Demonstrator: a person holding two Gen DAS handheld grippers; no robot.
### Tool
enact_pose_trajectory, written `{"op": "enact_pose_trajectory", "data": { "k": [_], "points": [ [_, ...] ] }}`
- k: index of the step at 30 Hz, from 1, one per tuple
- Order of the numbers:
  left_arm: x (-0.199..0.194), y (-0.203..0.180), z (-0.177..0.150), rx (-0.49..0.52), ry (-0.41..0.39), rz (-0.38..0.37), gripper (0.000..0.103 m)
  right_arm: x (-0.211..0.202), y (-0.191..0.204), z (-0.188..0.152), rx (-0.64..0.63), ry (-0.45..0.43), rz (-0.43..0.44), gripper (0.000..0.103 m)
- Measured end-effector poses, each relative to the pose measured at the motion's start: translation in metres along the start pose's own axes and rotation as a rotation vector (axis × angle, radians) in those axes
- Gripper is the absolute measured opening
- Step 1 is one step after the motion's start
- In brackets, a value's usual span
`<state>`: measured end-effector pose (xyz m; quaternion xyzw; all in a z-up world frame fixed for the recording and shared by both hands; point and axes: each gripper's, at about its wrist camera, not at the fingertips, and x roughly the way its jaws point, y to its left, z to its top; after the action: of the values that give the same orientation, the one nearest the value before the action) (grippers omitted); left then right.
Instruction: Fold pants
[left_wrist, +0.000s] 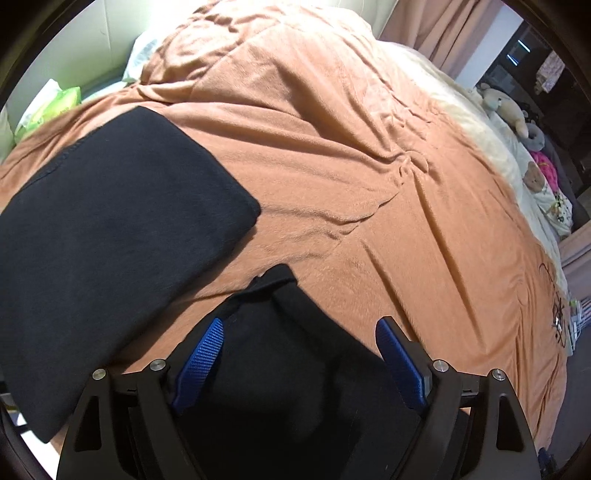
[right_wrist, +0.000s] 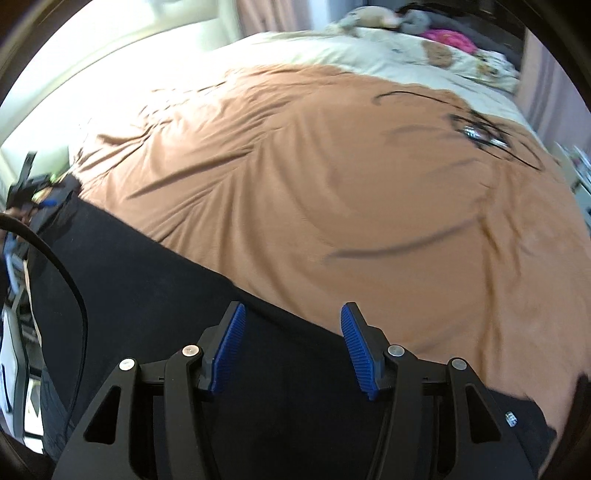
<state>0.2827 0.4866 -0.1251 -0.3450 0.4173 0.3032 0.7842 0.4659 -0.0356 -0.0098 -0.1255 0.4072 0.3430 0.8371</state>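
Left wrist view. Upper left of frame: a green-and-white packet (left_wrist: 55, 105) lies off the edge of the orange blanket (left_wrist: 369, 184), against a pale wall. Left half of frame: a folded black garment (left_wrist: 110, 240) lies flat on the blanket, stitched hem along its upper left edge, rounded corner pointing toward frame centre. A narrow strip of bare blanket separates it from the black pants (left_wrist: 288, 350) at lower centre. The pants' upper edge is folded over with a small raised flap, and the cloth runs down between the fingers and out of frame.

Left gripper (left_wrist: 299, 332): jaws wide apart, blue pads (left_wrist: 207, 350) clear of the cloth on both sides; pants lie beneath, not clamped.

Centre and right of frame: open, wrinkled blanket with nothing on it. Far right edge: cream bedding (left_wrist: 480, 129) with soft toys (left_wrist: 506, 99).

Right wrist view (blurred). Far left edge: a dark cable and part of the other tool (right_wrist: 26, 184), details unclear. Lower left to lower right: the pants (right_wrist: 147, 277) form a long black band, upper edge running diagonally down to the right.

Right gripper (right_wrist: 291, 325): jaws apart, nothing between the pads; cloth below.

Above the edge: wide bare blanket (right_wrist: 332, 184) with a dark line drawing at upper right.
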Motion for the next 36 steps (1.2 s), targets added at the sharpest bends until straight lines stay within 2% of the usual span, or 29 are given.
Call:
{"op": "enact_pose_trajectory", "data": {
  "k": [4, 10, 15, 24, 29, 36],
  "points": [
    [-0.018, 0.006, -0.014, 0.036, -0.021, 0.0, 0.086, -0.031, -0.028, -0.022, 0.055, -0.006, -0.051, 0.052],
    [-0.036, 0.022, -0.039, 0.036, -0.03, -0.027, 0.086, -0.075, -0.073, -0.059, 0.155, -0.005, -0.15, 0.052],
    [-0.052, 0.034, -0.06, 0.028, -0.04, -0.036, 0.086, -0.091, -0.09, -0.083, 0.209, 0.021, -0.231, 0.052],
    [-0.079, 0.059, -0.097, 0.001, -0.053, -0.067, 0.086, -0.06, -0.095, -0.11, 0.237, 0.201, -0.257, 0.052],
    [-0.093, 0.075, -0.114, -0.021, -0.066, -0.084, 0.085, -0.045, -0.101, -0.107, 0.263, 0.201, -0.291, 0.052],
    [-0.094, 0.099, -0.135, -0.083, -0.051, -0.091, 0.067, -0.028, -0.101, -0.108, 0.28, 0.174, -0.353, 0.052]
  ]
}}
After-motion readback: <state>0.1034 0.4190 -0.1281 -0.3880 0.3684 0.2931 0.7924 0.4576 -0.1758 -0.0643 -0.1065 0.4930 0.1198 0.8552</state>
